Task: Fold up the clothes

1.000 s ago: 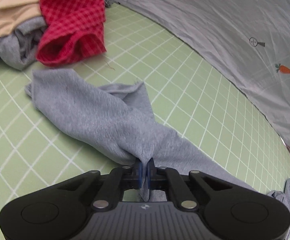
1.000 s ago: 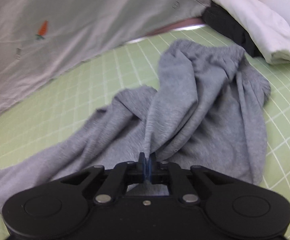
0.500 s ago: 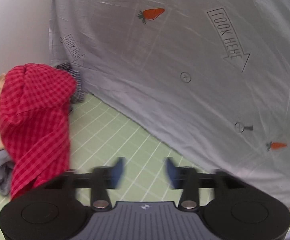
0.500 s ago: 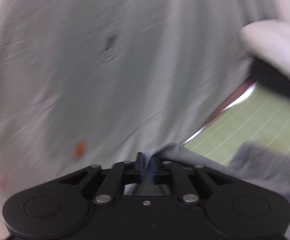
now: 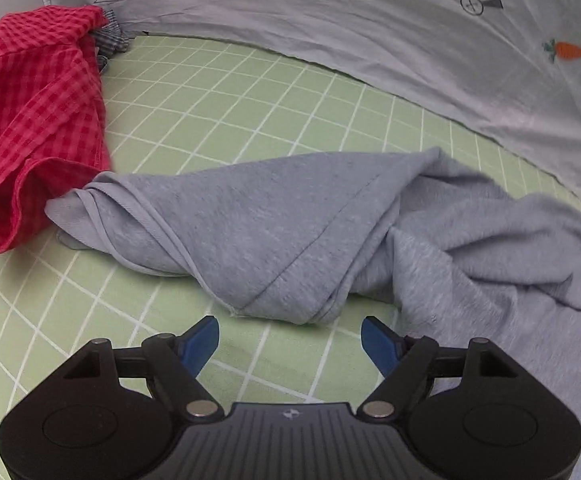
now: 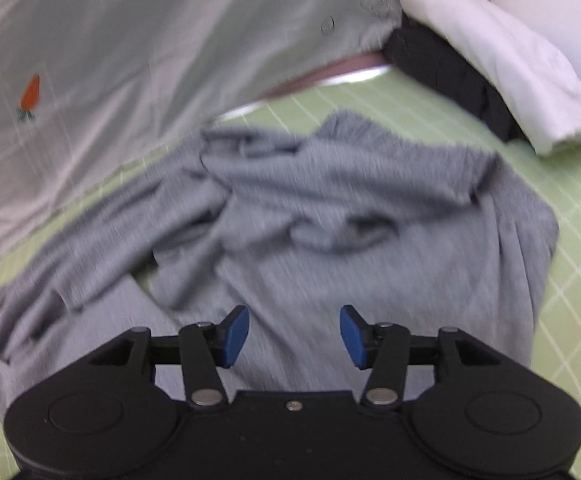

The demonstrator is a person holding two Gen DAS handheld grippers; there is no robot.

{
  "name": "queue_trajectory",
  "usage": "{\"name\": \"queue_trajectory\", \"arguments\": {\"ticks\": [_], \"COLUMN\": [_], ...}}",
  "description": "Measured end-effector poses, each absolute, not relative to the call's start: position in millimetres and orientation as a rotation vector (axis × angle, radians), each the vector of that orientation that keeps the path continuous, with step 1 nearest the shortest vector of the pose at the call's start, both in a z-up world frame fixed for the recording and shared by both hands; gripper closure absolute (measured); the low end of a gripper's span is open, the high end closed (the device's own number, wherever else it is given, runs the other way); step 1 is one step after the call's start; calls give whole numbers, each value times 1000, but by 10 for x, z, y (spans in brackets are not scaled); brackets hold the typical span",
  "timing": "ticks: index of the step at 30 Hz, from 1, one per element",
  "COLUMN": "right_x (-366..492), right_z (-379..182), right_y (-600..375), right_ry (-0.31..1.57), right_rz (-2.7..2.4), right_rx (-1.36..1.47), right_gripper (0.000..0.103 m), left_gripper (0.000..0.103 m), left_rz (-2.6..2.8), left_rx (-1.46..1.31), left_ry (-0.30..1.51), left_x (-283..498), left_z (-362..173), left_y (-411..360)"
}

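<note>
The grey sweatpants point(image 5: 274, 216) are released from both tools and lie crumpled on the green desk point(image 5: 250, 92); the left tool point(image 5: 289, 340) is wide, the right tool point(image 6: 293, 330) is opening, nothing is held, so regrasping seems needed.

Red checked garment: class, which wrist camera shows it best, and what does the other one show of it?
The left wrist view. There the red checked garment lies crumpled at the left edge of the green grid mat, sharp and well lit, beside the grey garment. The right wrist view shows none of it, only blurred grey cloth.
</note>
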State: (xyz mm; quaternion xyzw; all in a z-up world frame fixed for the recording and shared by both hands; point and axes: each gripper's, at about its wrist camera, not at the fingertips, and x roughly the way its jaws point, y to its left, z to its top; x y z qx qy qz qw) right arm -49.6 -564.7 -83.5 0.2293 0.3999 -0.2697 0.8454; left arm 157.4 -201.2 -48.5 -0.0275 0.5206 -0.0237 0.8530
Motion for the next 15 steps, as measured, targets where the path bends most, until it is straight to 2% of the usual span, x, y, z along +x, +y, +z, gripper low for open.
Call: {"name": "queue_trajectory", "arguments": {"ticks": [3,4,5,6,7,13,14,15], "right_x": [-492,-488,-484,-479,-482,-489,-490,-491], "right_z": [-919,-929,-939,-949,-944,-952,-958,-964], "right_y": [-5653,-5659,-5666,-5672,-5671,-5726,-5737,-5744], "right_ry": [867,869,871,873,873,876,878,880], "right_rz": [-579,-581,-583,-586,-586,-603,-608,-610], "right_rx": [467,469,473,476,472,467,469,465], "right_gripper": [51,51,51,51,51,52,52,52], "left_gripper": [25,34,45,73,92,92,89,79], "left_rz": [3,18,21,13,3,29,44,58], "left_rx": [-30,-26,-36,-63,-95,-57,-67,-77], "left_ry": [1077,1077,1075,1073,1071,856,815,775], "left_x": [1660,1710,1745,1796,1854,2415,2512,2609], "left_z": [-517,-518,-499,-470,-438,110,207,305], "left_y": [-2009,-1991,-1957,-1900,-1837,-1616,-1585,-1553]}}
